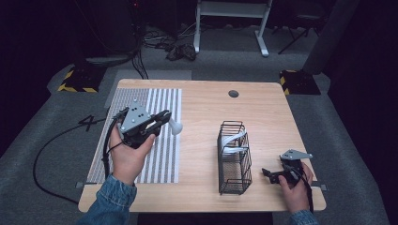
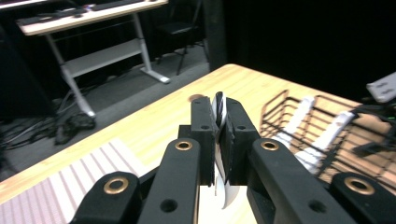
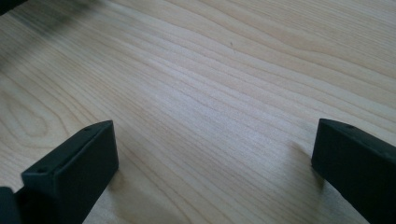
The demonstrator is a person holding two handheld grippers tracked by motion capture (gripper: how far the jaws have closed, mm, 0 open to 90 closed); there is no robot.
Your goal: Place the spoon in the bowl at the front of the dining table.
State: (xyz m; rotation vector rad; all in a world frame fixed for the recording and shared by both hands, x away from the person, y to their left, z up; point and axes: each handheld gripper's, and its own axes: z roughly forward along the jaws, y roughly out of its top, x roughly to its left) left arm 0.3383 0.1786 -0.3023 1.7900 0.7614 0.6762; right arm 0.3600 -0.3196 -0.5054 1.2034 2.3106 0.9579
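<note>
Wooden table (image 1: pixel 202 112) — wire basket (image 1: pixel 233 159) holds white utensils (image 1: pixel 234 140)

A striped mat (image 1: pixel 162 140) lies flat on the left part of the wooden worktop (image 1: pixel 202 112). A small round hole (image 1: pixel 233 93) sits near the worktop's far edge. A white desk (image 1: pixel 232 9) stands on the floor behind.

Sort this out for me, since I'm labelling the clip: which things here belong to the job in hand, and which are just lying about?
In the job:
- white spoon, clamped in the left gripper
- black wire basket, already holding white utensils

Just lying about:
- striped mat
- right gripper, jaws open, resting idle on the table
- white desk frame on the floor beyond
</note>
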